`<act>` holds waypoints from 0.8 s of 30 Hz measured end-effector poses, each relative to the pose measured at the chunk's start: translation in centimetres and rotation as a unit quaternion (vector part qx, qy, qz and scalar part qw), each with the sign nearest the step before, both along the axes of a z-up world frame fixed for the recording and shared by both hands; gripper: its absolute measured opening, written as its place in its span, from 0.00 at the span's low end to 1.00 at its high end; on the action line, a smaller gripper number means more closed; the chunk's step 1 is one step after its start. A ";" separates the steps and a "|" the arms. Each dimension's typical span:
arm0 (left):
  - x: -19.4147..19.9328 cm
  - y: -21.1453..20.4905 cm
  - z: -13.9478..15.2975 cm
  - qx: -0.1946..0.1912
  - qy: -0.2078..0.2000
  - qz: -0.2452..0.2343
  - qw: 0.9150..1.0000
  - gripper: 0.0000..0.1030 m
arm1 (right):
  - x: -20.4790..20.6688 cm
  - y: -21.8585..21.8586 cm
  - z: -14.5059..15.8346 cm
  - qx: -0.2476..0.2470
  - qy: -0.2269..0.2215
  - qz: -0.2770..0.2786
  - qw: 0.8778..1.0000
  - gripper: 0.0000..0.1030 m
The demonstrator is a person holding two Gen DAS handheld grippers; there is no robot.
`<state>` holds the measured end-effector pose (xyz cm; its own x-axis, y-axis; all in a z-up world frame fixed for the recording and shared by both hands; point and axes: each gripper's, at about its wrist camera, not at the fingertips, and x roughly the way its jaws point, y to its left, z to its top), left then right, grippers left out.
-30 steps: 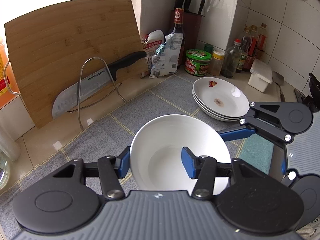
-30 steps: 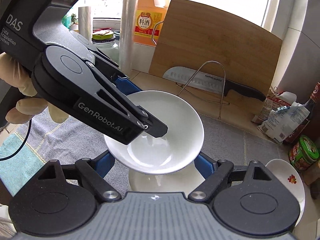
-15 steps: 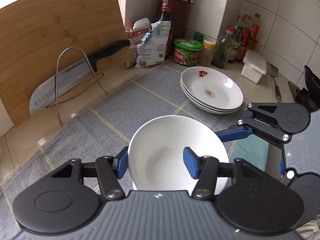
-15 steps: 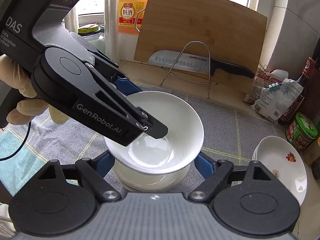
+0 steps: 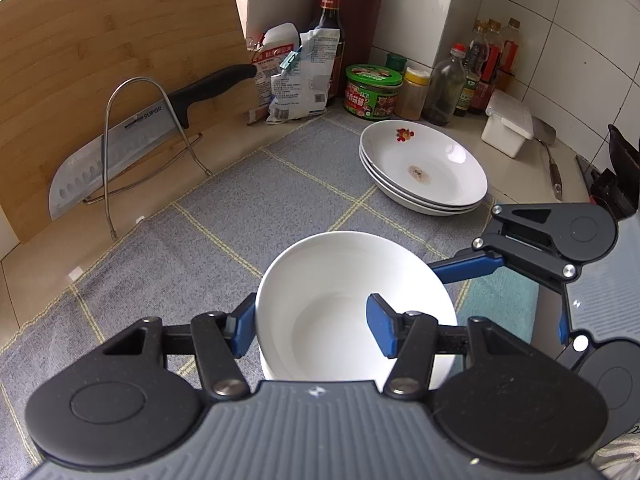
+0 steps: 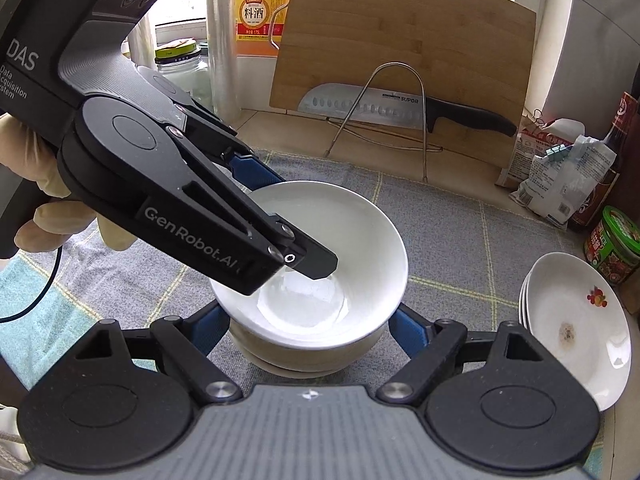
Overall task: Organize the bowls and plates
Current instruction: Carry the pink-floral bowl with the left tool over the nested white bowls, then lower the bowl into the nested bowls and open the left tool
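Both grippers angle down at the grey mat [image 5: 280, 184]. Left gripper [image 5: 316, 326] straddles the white ceramic bowl's [image 5: 340, 292] rim, jaws eased apart since earlier, no longer pinching. Right gripper [image 6: 304, 326] flanks the bowl stack, spread, untouched. Bowl now nested, lower than before.

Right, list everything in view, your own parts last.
bowls: one stack, count unclear, white, on the cloth.
plates: three, white with a flower print, stacked at the cloth's far right.
cloth: one, grey checked, on the counter.
cutting board: one, wooden, leaning at the back.
knife: one, black handle, in a wire rack before the board.
packets: two, white, back corner.
tub: one, green, beside the packets.
bottles: several, dark, along the tiles.
left gripper: jaws just been opening, top bowl's rim between them.
right gripper: jaws either side of the lower bowls, grip unclear.
gloved hand: one, pale, holding the left gripper.
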<state>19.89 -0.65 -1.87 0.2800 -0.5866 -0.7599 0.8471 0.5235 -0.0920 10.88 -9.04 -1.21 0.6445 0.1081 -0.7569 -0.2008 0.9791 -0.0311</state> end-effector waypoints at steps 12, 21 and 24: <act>0.1 0.0 -0.4 0.003 0.000 -0.002 1.000 0.54 | 0.2 -0.2 -0.3 0.012 0.005 0.000 1.000 0.87; 0.0 0.1 -0.4 0.003 -0.003 -0.005 1.000 0.54 | 0.2 -0.2 -0.3 0.012 0.005 0.000 1.000 0.87; -0.1 0.0 -0.4 0.003 -0.005 -0.005 1.000 0.54 | 0.2 -0.2 -0.3 0.013 0.005 -0.001 1.000 0.87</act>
<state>19.81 -0.61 -2.30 0.2815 -0.5849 -0.7607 0.8534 0.5151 -0.0802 11.05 -9.23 -1.46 0.6364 0.1272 -0.7608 -0.1998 0.9798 -0.0033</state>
